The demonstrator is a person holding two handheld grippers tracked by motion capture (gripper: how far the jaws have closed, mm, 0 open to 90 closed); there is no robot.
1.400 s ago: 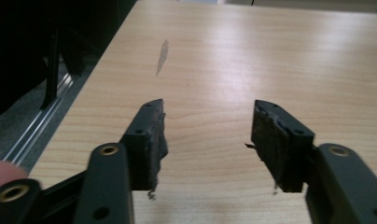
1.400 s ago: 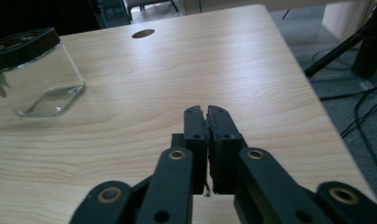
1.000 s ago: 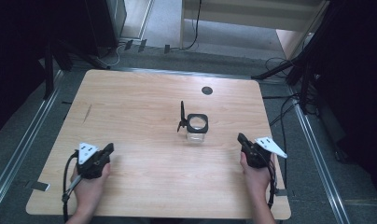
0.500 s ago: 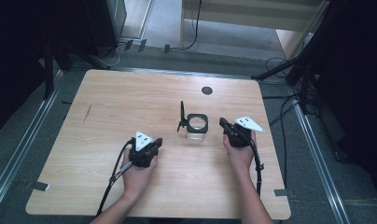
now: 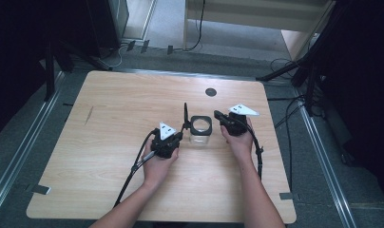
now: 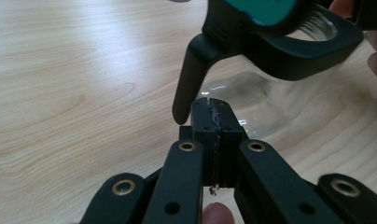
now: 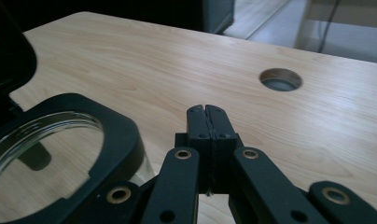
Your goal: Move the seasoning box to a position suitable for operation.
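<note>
Clear glass jar [image 5: 200, 132] with its black lid hinged upright stands mid-table between two hand-held grippers. Left gripper [image 5: 177, 137], jaws shut and empty, noses at the lid's lower tab; right gripper [image 5: 217, 115], likewise closed on nothing, waits just beside the rim. Pale wooden table [image 5: 109, 109], dim room with cables beyond.

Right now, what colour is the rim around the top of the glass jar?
Black; the jar's rim shows best in the right gripper view.
</note>
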